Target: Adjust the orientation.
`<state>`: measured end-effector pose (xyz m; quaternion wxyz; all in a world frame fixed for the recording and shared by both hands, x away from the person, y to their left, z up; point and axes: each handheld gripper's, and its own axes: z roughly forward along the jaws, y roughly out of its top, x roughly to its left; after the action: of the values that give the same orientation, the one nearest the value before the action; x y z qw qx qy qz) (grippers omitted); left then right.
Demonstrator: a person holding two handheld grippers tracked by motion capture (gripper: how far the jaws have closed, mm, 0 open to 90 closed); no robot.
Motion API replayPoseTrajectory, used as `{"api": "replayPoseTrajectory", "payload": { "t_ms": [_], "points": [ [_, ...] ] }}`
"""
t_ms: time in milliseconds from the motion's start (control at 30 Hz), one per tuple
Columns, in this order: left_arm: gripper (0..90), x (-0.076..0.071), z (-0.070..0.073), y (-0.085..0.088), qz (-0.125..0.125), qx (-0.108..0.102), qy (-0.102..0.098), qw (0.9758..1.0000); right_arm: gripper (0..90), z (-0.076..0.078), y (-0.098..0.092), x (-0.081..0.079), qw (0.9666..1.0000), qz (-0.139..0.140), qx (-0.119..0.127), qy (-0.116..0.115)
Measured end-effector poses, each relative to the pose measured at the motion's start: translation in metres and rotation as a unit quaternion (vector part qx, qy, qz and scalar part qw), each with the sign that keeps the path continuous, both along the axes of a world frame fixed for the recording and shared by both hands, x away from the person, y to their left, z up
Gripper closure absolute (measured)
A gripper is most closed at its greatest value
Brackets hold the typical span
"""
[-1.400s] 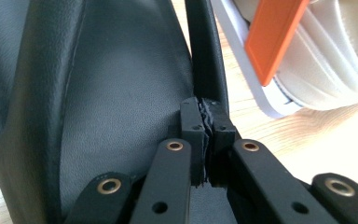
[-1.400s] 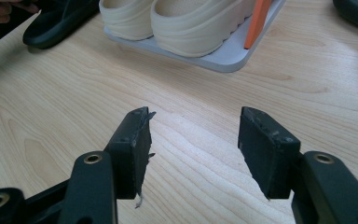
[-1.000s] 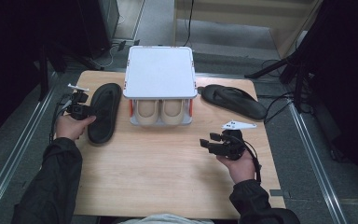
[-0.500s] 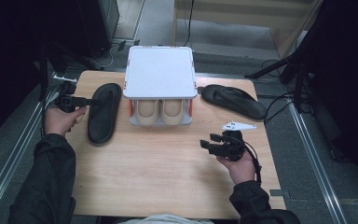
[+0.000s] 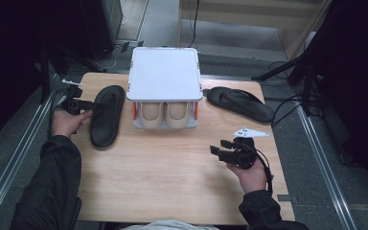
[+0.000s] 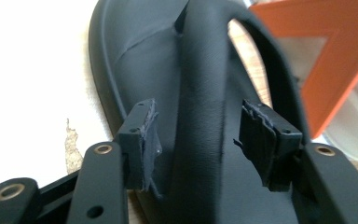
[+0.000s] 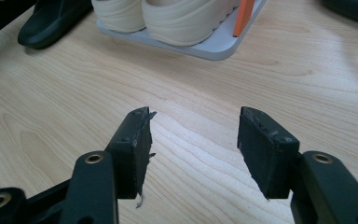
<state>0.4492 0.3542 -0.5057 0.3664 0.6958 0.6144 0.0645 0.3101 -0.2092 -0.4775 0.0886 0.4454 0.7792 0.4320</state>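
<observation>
Lying flat, black strapped sandal (image 6: 200, 107), matte

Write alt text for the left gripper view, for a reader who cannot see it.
Two open black jaws of the left gripper straddle the strap of a black sandal without pressing on it, having just been opening. The sandal lies on a pale table, with an orange post of a shoe rack at the upper right.
</observation>
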Motion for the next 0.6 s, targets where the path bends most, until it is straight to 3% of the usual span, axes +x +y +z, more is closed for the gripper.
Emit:
{"api": "replayPoseTrajectory", "payload": {
  "t_ms": [267, 333, 600],
  "points": [
    [53.5, 0.0036, -0.0076, -0.0055, -0.01, 0.006, 0.005, 0.9999, 45.0, -0.0006, -0.0029, -0.0008, 1.0, -0.005, -0.001, 0.001],
    [58.9, 0.0039, -0.0078, -0.0065, -0.015, 0.009, 0.009, 0.9998, 45.0, -0.0008, -0.0024, -0.0006, 1.0, -0.004, -0.001, 0.0],
    [67.5, 0.0039, -0.0074, -0.0069, -0.008, 0.012, 0.013, 0.9998, 45.0, -0.001, -0.0022, -0.0003, 1.0, -0.003, -0.001, 0.001]
  ]
}}
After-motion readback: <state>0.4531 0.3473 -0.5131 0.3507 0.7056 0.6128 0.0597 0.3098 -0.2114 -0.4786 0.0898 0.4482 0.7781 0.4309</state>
